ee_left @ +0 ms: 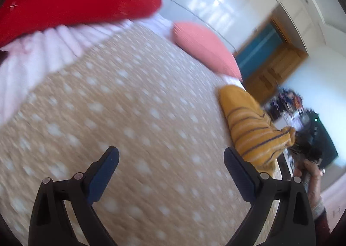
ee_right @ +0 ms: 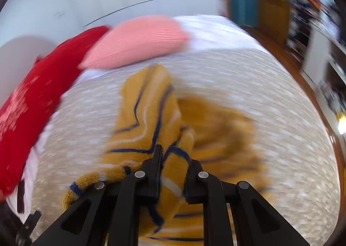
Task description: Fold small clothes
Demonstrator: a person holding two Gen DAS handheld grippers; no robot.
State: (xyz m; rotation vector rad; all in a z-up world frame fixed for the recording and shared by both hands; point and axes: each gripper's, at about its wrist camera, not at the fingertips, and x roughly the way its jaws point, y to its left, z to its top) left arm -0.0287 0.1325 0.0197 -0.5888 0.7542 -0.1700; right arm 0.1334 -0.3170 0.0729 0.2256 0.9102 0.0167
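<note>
Your right gripper (ee_right: 173, 159) is pinching a bunched fold of the mustard striped garment (ee_right: 149, 111), which trails ahead of it over the dotted bed cover (ee_right: 259, 85); your left gripper (ee_left: 170, 172) is spread wide over bare cover, with the garment off to its right. With only one bunched pinch, the knit could slip out or drag crumpled, spoiling the fold.

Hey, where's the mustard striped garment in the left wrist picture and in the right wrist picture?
Left wrist: the mustard striped garment is at the right, beyond the open left gripper, at the bed's edge.
Right wrist: it fills the lower middle, pinched in the right gripper.
Shared landmark: the pink pillow behind it.
</note>
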